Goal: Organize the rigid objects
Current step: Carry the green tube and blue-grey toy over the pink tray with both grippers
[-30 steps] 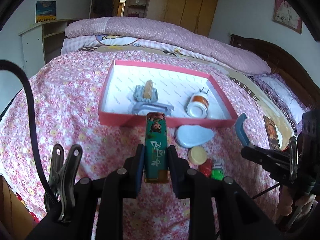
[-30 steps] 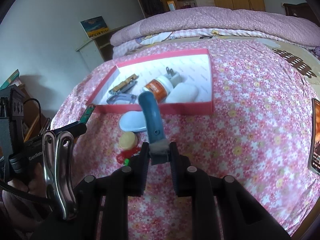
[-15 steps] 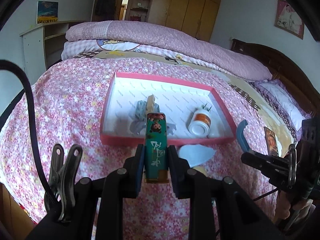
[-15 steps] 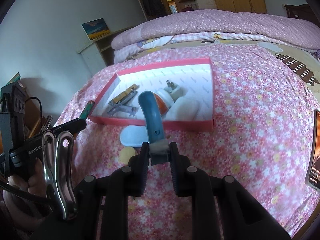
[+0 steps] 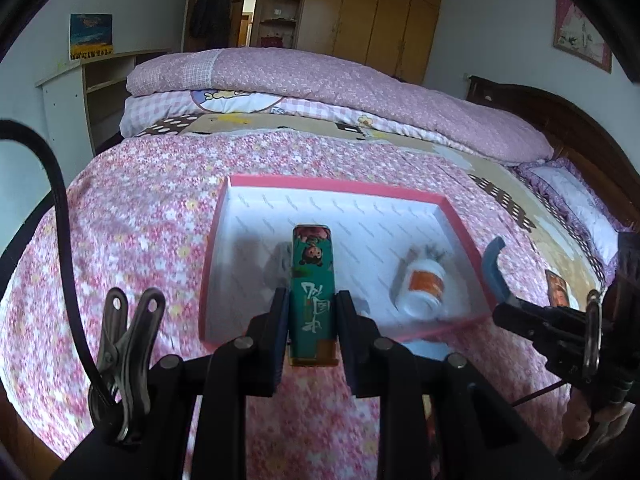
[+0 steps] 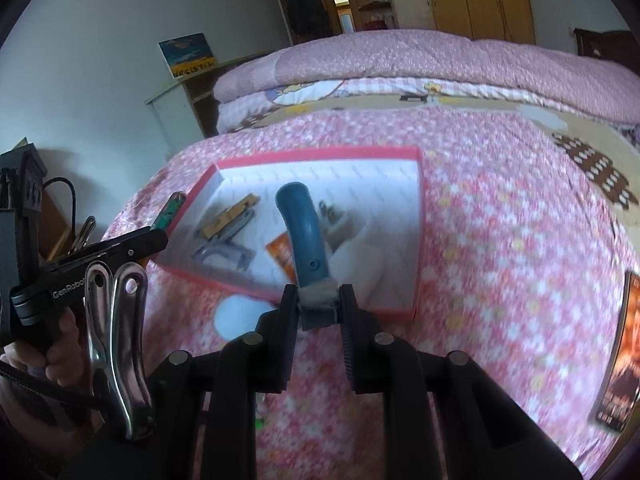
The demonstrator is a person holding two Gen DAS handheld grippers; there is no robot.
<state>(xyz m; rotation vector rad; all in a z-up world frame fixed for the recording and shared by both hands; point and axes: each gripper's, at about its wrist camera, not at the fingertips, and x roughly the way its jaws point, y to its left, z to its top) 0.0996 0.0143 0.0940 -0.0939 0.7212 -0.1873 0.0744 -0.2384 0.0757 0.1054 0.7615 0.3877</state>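
Tongs clamp: left tongs point(image 5: 312, 312) on green box point(image 5: 313, 280), right tongs point(image 6: 319, 304) on blue handle point(image 6: 305, 236).

bed point(image 5: 132, 216): pink floral cover
box point(image 5: 340, 184): red-rimmed, mid-bed
quilts point(image 5: 320, 80): folded along the far edge
card point(image 6: 618, 356): right edge
white disc point(image 6: 236, 316): just before the box

Both wrist cameras look forward and steeply down along their fingers, close above the bed point(image 5: 132, 216), sharing the pink tray point(image 5: 340, 188) point(image 6: 320, 154) ahead.
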